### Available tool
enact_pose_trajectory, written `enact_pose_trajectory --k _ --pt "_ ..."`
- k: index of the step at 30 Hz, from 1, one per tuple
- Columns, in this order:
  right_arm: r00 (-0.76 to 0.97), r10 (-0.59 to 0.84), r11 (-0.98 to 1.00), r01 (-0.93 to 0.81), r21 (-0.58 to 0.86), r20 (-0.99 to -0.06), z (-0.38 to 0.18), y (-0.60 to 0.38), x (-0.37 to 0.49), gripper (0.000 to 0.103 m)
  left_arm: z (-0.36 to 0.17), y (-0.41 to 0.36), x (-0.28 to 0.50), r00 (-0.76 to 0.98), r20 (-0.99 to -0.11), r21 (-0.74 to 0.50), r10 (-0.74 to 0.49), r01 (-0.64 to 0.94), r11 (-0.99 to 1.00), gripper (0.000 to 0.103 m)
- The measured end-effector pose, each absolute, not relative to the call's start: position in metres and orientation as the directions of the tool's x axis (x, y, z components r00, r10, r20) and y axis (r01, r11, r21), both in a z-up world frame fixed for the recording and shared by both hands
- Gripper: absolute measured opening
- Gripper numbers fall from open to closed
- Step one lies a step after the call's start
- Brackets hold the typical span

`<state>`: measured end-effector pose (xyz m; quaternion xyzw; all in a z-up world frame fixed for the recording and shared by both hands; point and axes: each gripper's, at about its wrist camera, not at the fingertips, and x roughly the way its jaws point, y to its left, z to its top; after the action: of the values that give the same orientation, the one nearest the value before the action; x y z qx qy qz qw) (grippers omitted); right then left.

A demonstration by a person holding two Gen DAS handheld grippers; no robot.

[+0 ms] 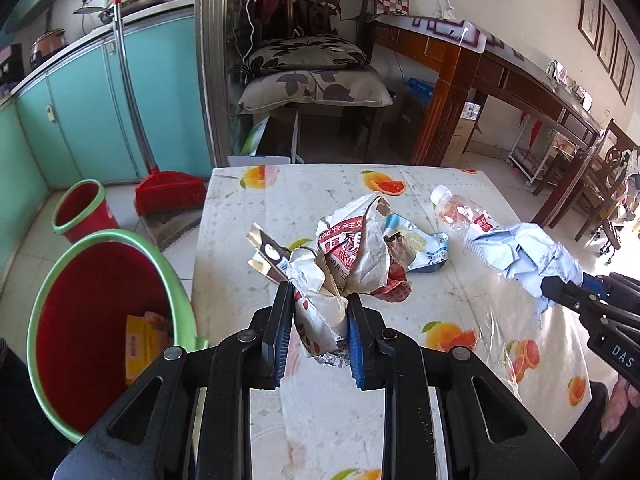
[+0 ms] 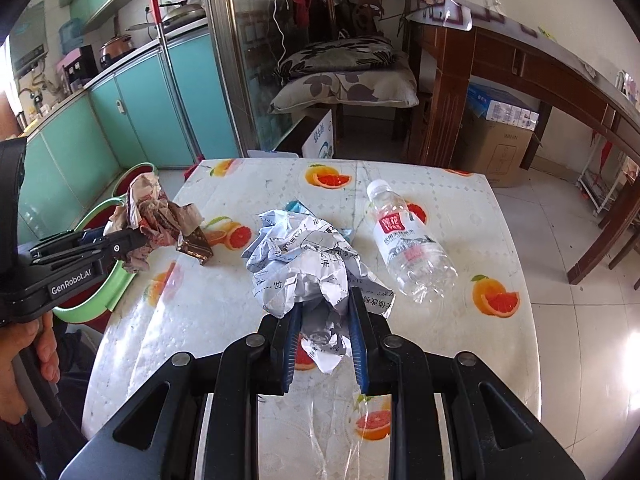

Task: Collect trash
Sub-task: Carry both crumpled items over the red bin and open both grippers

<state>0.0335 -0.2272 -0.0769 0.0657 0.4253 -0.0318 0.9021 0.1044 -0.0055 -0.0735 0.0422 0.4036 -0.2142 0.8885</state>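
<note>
My left gripper is shut on a crumpled red-and-white newspaper wad, held just above the table; it also shows in the right wrist view. My right gripper is shut on a crumpled white printed paper ball, seen pale blue in the left wrist view. An empty clear plastic bottle with a red label lies on the table to the right. A gold-brown wrapper and a blue-white packet lie on the table behind the newspaper.
The table has a glossy orange-print cover. A red bin with a green rim stands on the floor at its left edge, with yellow packaging inside; a smaller one and a red broom stand behind. A cushioned chair and wooden desk stand beyond.
</note>
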Motion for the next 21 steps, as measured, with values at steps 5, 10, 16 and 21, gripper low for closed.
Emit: enact_pose_trajectory --k 5,10,16,21 --pt "0.661 0.017 0.994 0.071 0.085 -0.75 -0.062 -0.206 0.047 0.02 -0.066 0.016 0.104 0.606 -0.727 -0.084 -0.323 0.387 0.918 0.023" --pt "0.672 0.049 0.996 0.022 0.086 -0.739 -0.055 -0.179 0.063 0.02 -0.061 0.041 0.104 0.629 -0.72 -0.079 -0.294 0.347 0.934 0.023" --pt "0.669 0.095 0.995 -0.04 0.092 -0.737 -0.052 -0.144 0.078 0.02 -0.063 0.071 0.107 0.641 -0.723 -0.077 -0.257 0.296 0.952 0.023" --pt "0.66 0.12 0.993 -0.078 0.092 -0.742 -0.054 -0.119 0.09 0.02 -0.069 0.09 0.112 0.636 -0.734 -0.076 -0.237 0.27 0.96 0.023"
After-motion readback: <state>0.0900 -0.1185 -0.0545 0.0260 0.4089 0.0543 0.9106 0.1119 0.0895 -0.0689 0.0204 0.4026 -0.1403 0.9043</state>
